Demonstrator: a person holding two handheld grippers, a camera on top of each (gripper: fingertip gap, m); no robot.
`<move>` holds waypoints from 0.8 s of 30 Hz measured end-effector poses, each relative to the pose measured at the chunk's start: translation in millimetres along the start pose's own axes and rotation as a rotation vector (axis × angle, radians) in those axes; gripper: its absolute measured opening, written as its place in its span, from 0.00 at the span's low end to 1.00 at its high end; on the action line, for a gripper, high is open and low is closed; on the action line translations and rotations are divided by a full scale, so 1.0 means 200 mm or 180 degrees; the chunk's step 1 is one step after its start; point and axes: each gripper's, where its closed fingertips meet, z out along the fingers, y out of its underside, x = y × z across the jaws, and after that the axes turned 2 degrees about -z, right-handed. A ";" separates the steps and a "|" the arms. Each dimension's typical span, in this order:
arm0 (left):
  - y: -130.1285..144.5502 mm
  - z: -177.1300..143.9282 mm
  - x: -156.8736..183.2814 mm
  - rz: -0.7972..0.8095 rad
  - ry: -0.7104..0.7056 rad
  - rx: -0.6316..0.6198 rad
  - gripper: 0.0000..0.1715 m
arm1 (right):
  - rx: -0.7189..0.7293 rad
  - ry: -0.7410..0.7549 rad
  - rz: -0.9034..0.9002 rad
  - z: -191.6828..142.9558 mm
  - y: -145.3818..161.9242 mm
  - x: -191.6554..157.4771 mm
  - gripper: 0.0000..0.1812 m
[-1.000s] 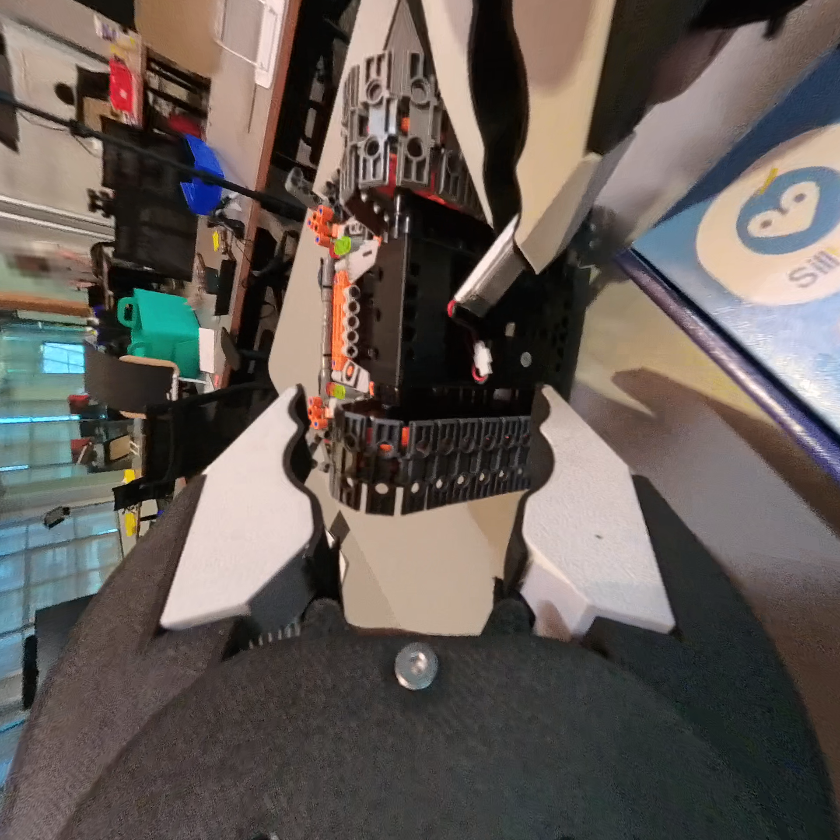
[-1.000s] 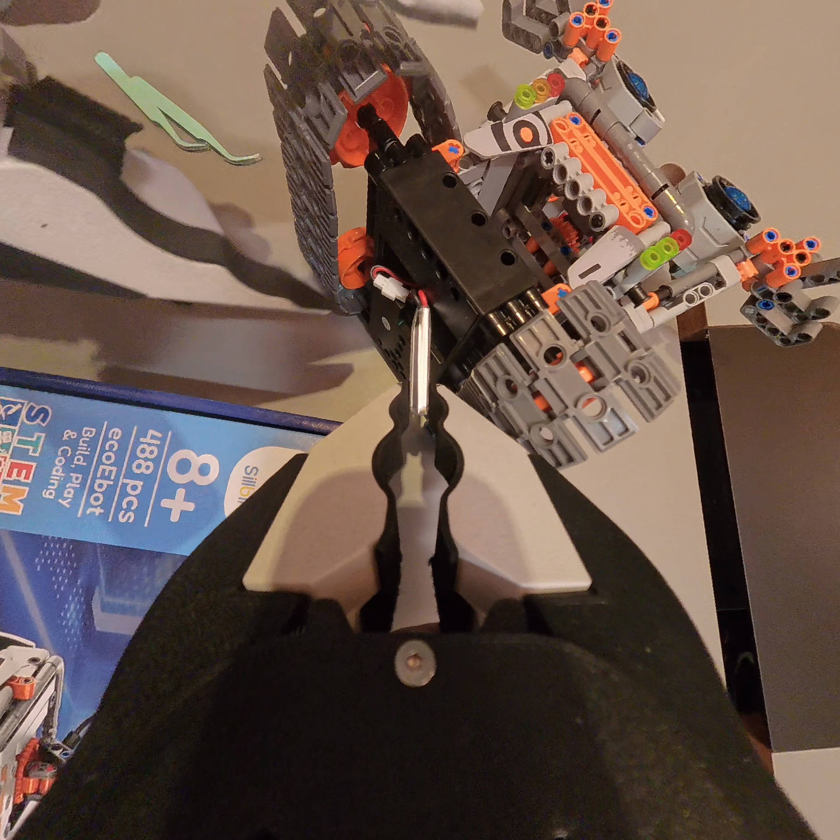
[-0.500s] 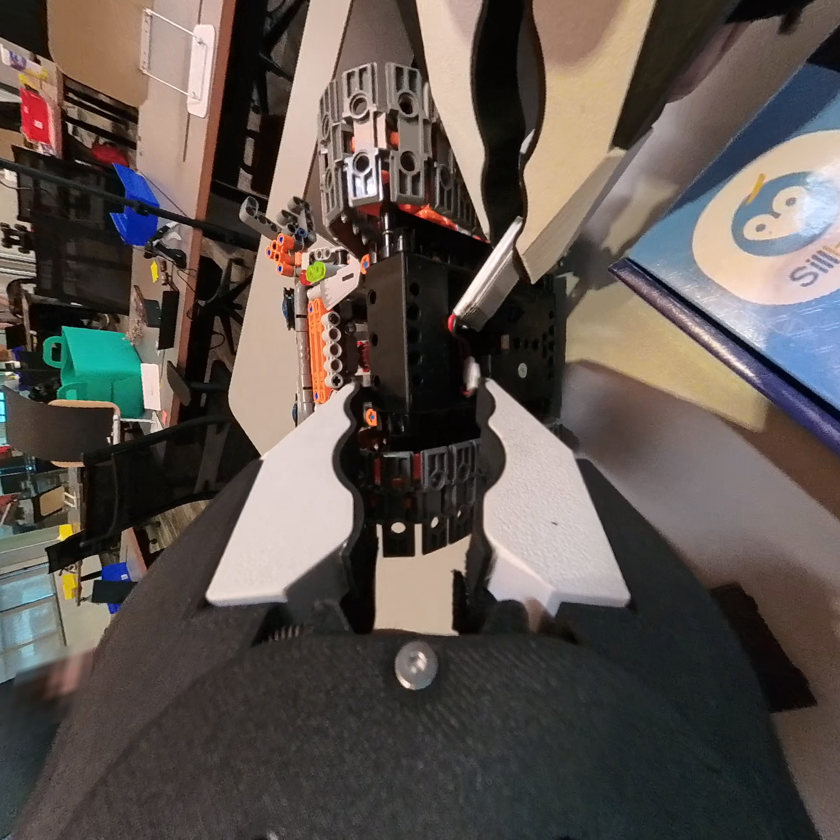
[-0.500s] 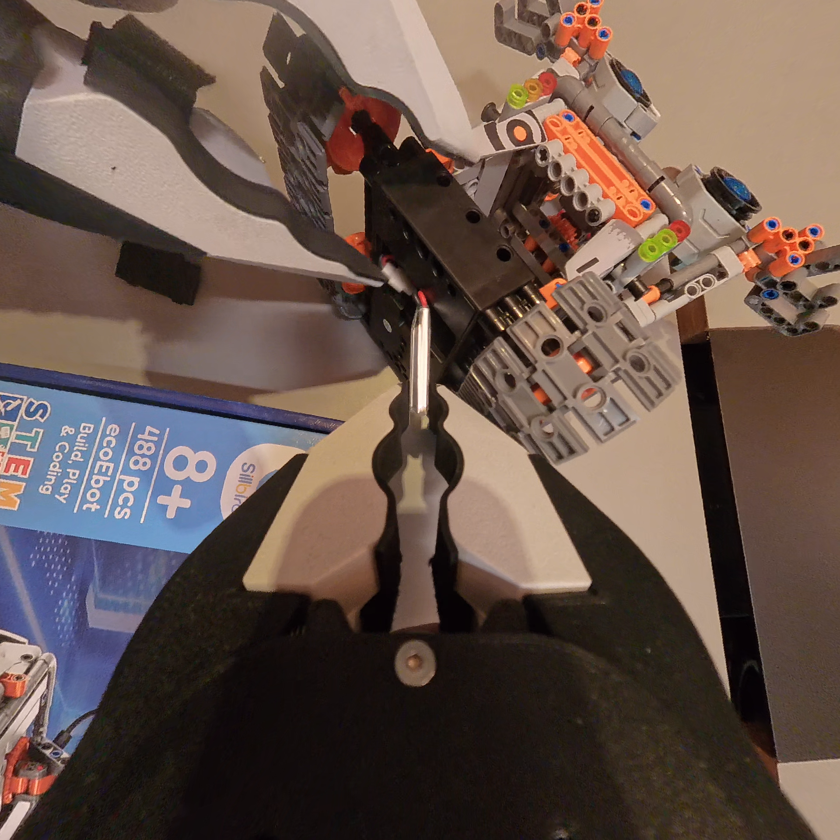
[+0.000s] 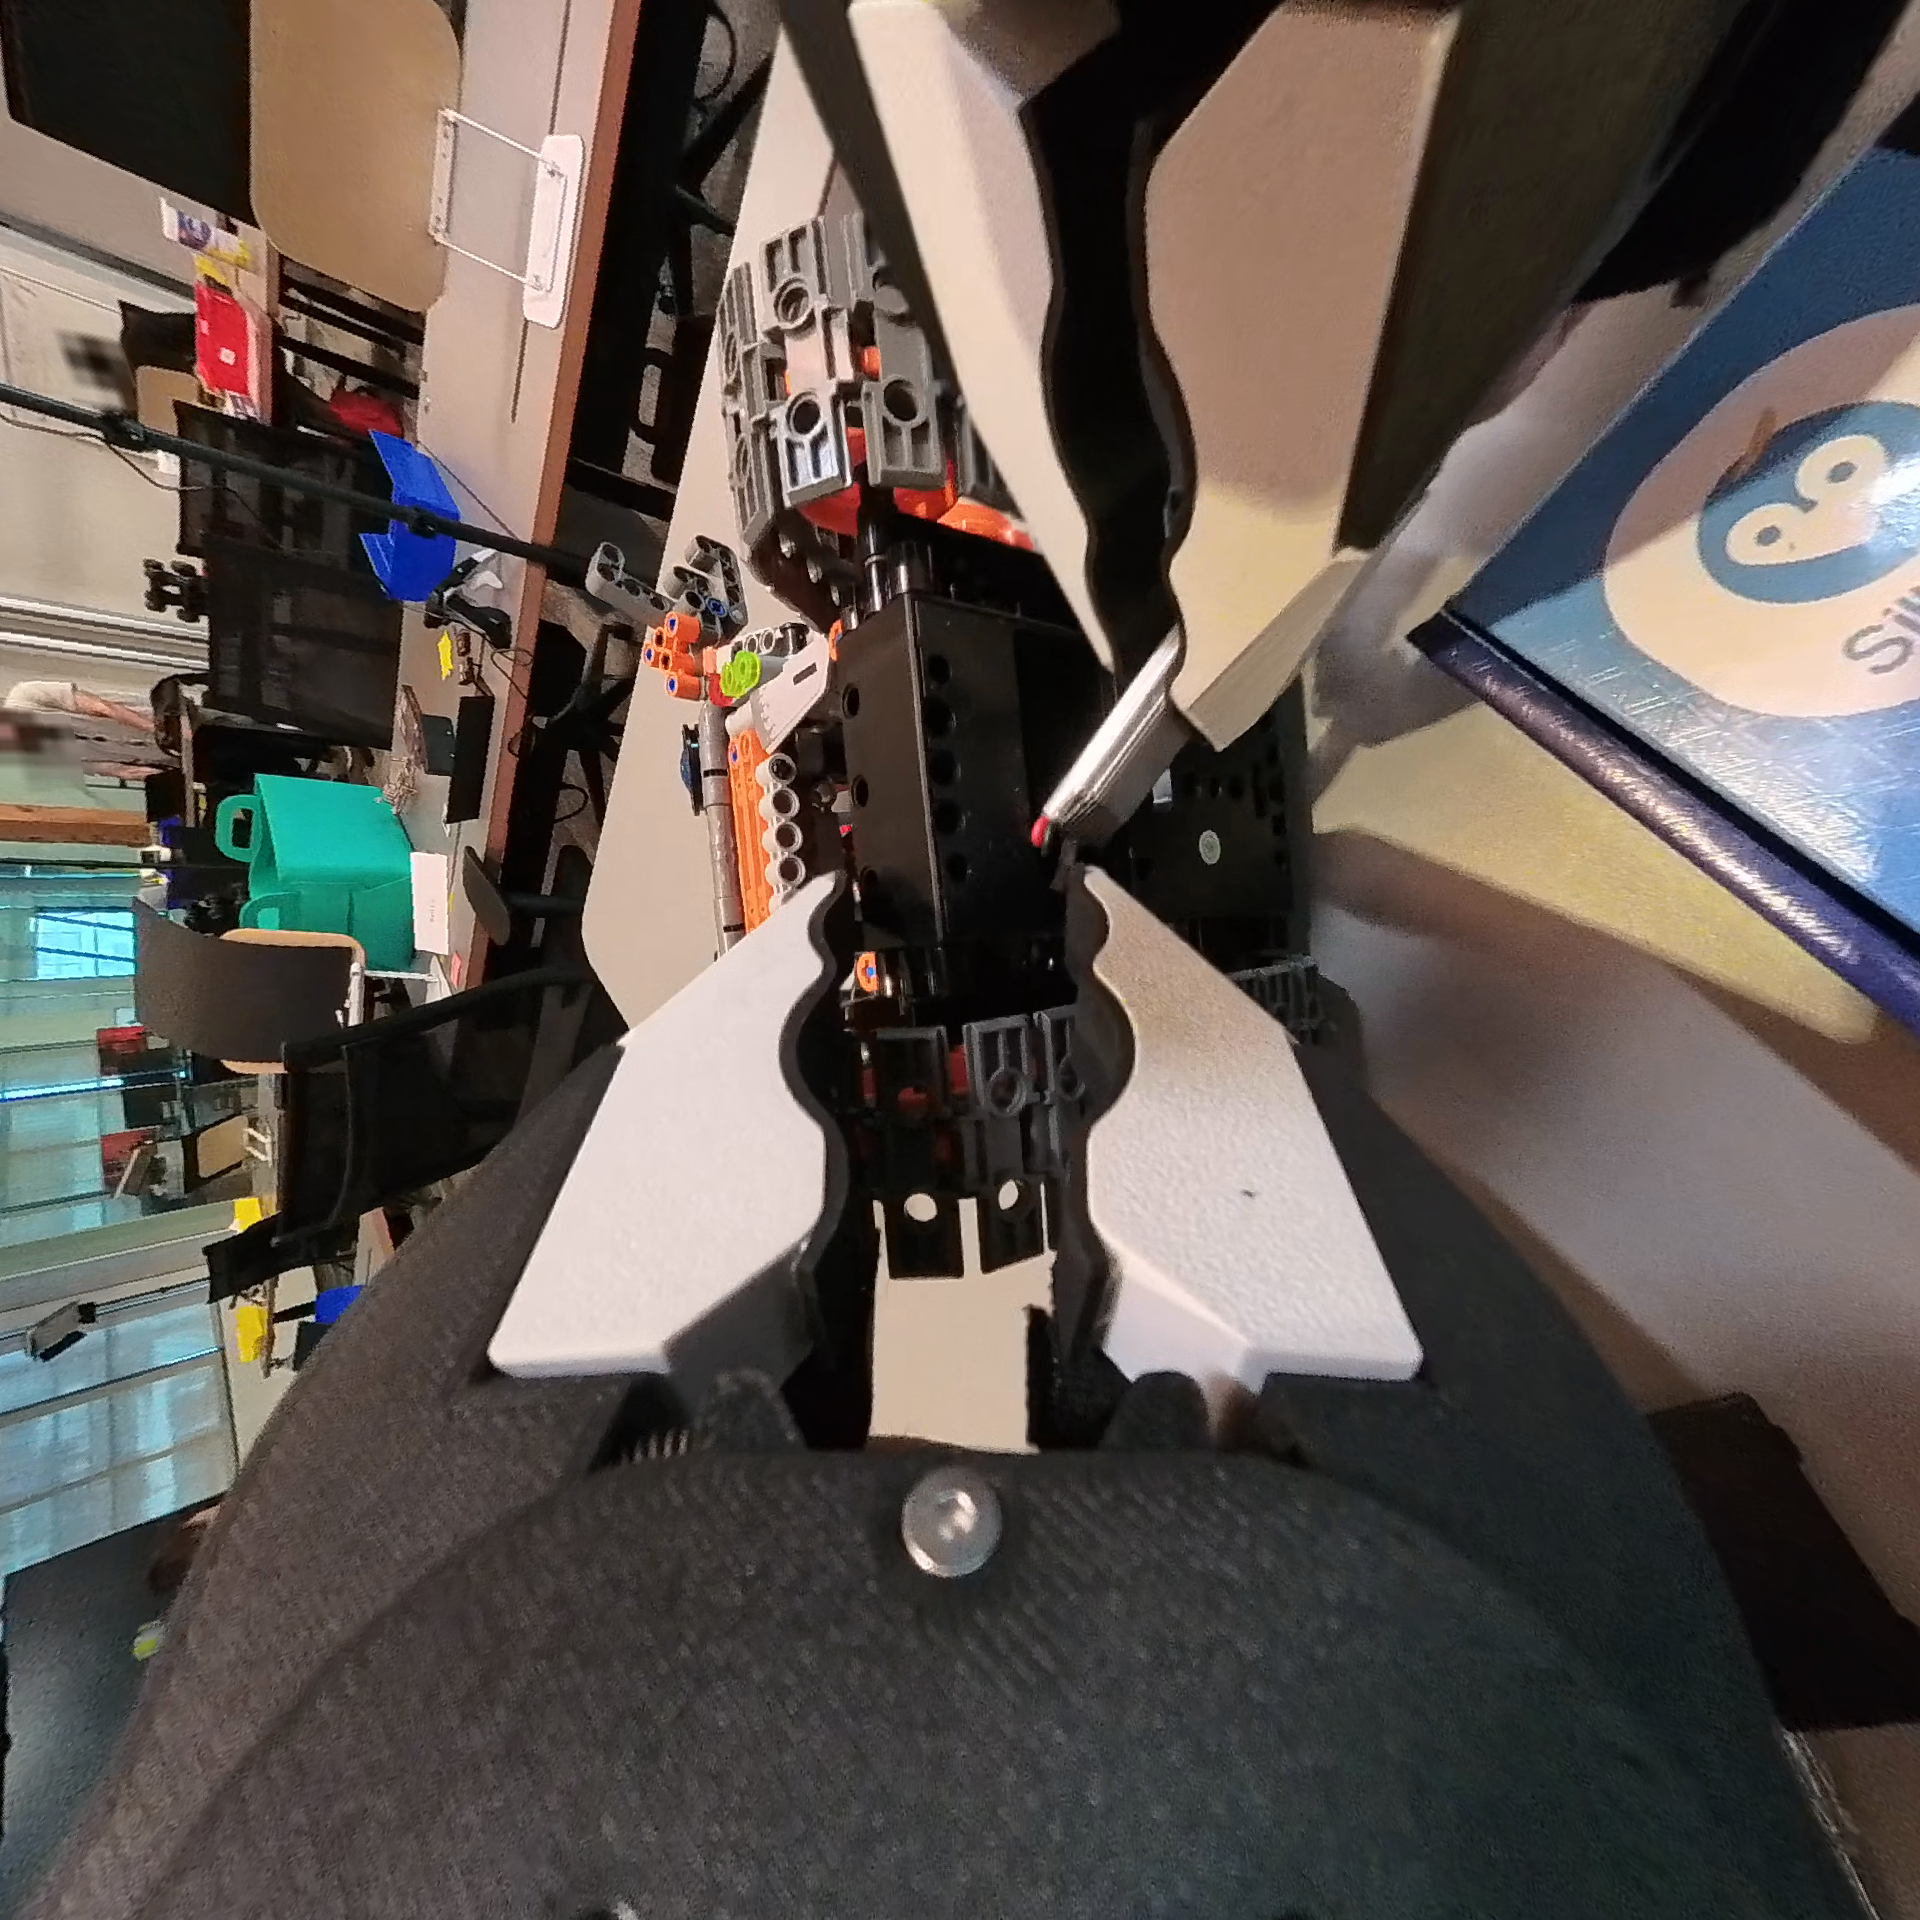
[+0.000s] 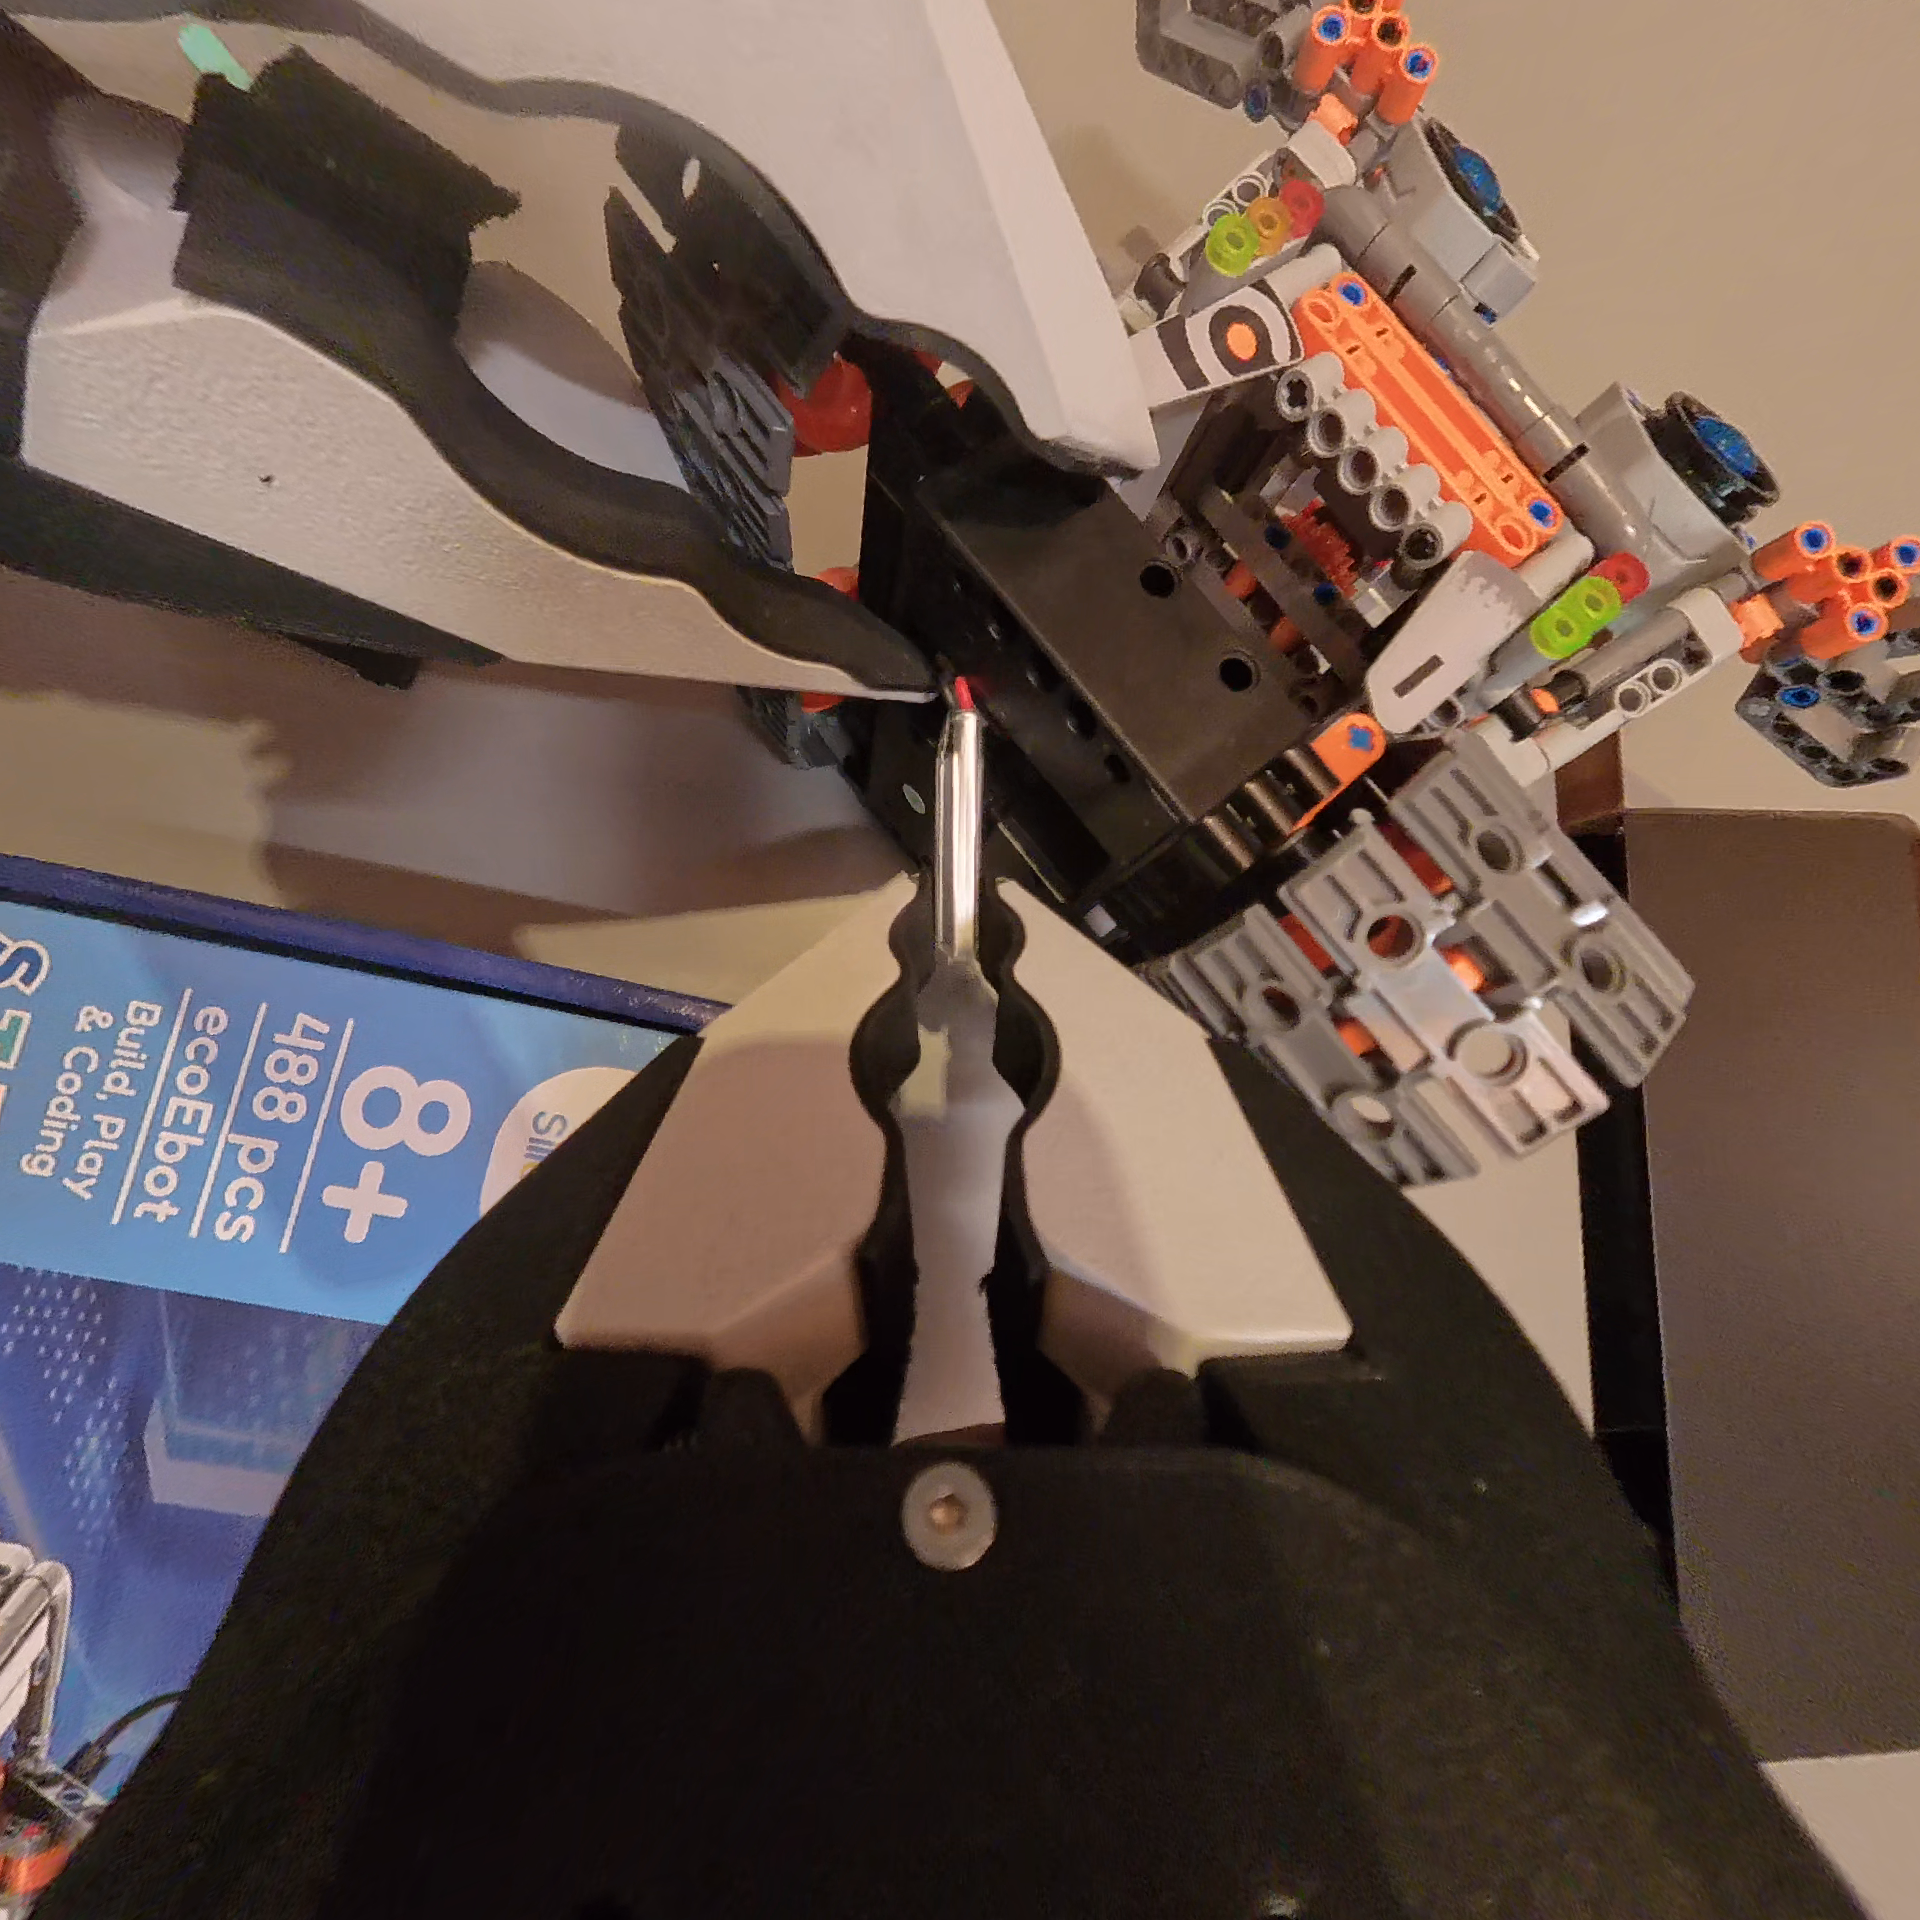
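Note:
A brick-built tracked robot (image 6: 1143,644) with a black body, grey treads and orange parts lies tilted on the beige table (image 6: 1662,104). My left gripper (image 5: 951,904) is shut on the black body and tread at one end of the robot (image 5: 935,748); it also shows in the right wrist view (image 6: 1018,561). My right gripper (image 6: 956,914) is shut on a thin silver pack (image 6: 956,821) with a red wire at its tip. The tip touches the black body beside the left finger. The right gripper (image 5: 1174,665) and the pack (image 5: 1112,753) also show in the left wrist view.
A blue printed box (image 6: 260,1091) lies close on the left of my right gripper; it also shows in the left wrist view (image 5: 1714,623). A dark panel (image 6: 1766,1247) sits at the table's right edge. Desks, a chair and a green box (image 5: 322,862) stand far off. The left gripper's tips are roughly 5 centimetres from the right gripper's.
My left gripper has moved in over the robot's tread and closed on its black body. The white connector is now hidden behind the left finger. My right gripper keeps hold of the silver pack.

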 end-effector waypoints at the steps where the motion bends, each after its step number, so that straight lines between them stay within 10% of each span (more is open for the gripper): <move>1: 0.00 0.00 0.00 -0.0012 0.0011 0.0010 0.22 | -0.0033 -0.0025 -0.0019 0.01 0.00 0.00 0.03; 24: -0.02 -0.01 -0.03 -0.0756 0.0267 0.0199 0.32 | -0.0431 -0.0301 -0.0576 0.00 0.00 0.02 0.03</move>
